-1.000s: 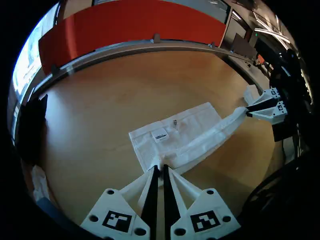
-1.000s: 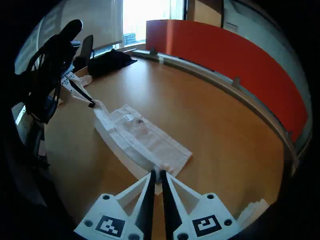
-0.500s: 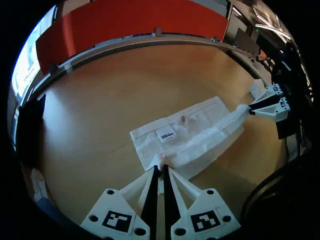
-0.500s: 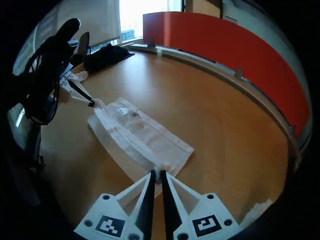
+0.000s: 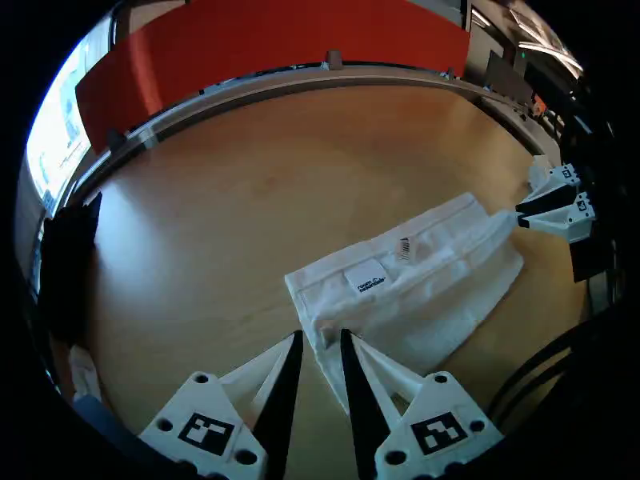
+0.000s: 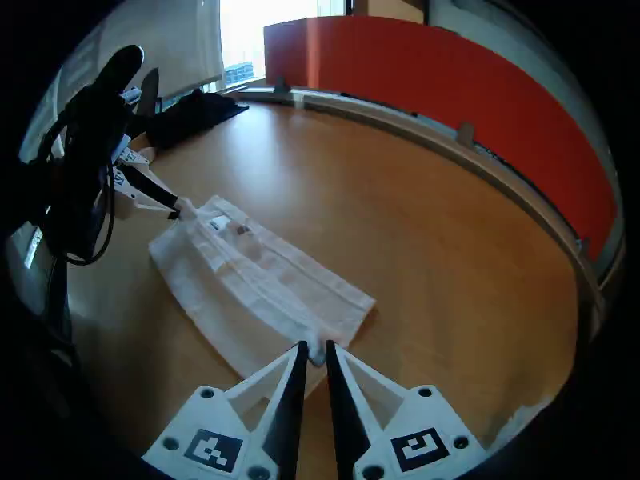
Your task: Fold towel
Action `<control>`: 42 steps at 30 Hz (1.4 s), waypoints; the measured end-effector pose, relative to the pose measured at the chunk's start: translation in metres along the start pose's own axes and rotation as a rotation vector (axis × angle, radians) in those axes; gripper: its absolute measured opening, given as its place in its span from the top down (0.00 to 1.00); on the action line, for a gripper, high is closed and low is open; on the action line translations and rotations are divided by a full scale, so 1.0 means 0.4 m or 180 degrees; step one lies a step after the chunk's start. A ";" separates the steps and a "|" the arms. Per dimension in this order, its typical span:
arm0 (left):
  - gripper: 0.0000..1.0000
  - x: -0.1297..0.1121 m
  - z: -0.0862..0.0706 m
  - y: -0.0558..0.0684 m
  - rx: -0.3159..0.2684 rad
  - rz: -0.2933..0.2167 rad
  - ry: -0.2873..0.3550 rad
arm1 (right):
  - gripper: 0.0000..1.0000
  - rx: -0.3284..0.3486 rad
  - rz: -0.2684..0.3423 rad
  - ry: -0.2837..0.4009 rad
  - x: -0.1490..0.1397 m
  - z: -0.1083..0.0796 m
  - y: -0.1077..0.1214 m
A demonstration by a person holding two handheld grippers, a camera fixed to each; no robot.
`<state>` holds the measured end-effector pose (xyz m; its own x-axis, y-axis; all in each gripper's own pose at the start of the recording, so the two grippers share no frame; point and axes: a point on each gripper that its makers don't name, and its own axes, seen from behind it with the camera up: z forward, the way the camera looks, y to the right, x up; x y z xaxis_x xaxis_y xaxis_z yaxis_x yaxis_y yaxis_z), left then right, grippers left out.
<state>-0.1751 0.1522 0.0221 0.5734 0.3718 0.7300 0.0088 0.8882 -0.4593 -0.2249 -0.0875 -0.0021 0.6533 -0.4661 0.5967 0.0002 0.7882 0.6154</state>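
White fingers of the left gripper (image 5: pixel 320 340) stand clearly apart at bottom centre, a towel (image 5: pixel 424 288) corner lying between them. The right gripper (image 6: pixel 316 348) leaves a narrow gap around another corner; whether it pinches cannot be told. The towel lies on the wooden table (image 5: pixel 240 184), right of centre, its sewn label (image 5: pixel 366 280) and barcode tag (image 5: pixel 405 248) too small to read.

The place looks like an office. A long, pale wooden worktop (image 5: pixel 240 200) is backed by a red divider screen (image 5: pixel 264 40) clipped along its far edge. A bright window (image 6: pixel 240 40) with a drawn blind (image 6: pixel 152 40) stands beyond, strip lights (image 5: pixel 544 52) run overhead, and a dark bag (image 6: pixel 188 112) lies on the worktop's end.
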 end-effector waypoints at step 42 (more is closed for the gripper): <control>0.03 -0.091 -0.130 -0.007 0.0158 -0.0252 0.0107 | 0.00 -0.0251 0.0130 0.0127 -0.033 -0.089 -0.039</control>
<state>-0.1535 0.1221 -0.0293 0.5996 0.2915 0.7453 0.0151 0.9270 -0.3747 -0.2066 -0.0796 -0.0378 0.6836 -0.4179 0.5983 0.0316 0.8361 0.5477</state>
